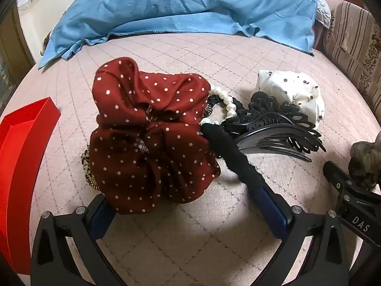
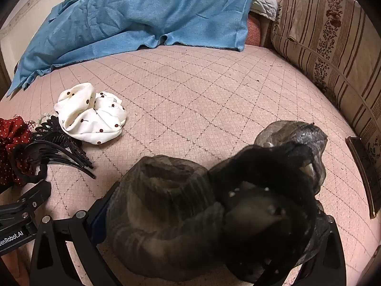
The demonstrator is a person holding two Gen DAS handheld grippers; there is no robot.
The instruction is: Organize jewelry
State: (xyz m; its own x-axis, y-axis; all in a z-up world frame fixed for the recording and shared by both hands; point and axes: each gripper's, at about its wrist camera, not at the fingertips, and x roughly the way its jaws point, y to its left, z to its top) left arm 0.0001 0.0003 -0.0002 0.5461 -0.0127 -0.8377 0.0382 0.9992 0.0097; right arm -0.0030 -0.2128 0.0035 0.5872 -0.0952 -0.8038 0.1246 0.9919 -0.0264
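My left gripper [image 1: 164,166] is wide apart around a dark red polka-dot scrunchie [image 1: 152,133]; a black band [image 1: 235,159] lies over its right finger. Whether it grips either I cannot tell. Beside them lie a pearl band [image 1: 226,102], black claw clips [image 1: 273,128] and a white dotted scrunchie [image 1: 293,93], which also shows in the right wrist view [image 2: 90,116]. My right gripper [image 2: 214,205] is shut on a sheer black-grey mesh scrunchie [image 2: 214,190], which hides its fingertips. It shows at the right edge of the left view [image 1: 364,164].
A red open box [image 1: 21,138] stands at the left on the pink quilted bed [image 2: 202,95]. A blue cloth [image 1: 190,7] lies at the back. A striped cushion [image 2: 333,35] and a dark flat object [image 2: 364,174] sit at the right. A leopard-print band [image 1: 88,171] peeks from under the red scrunchie.
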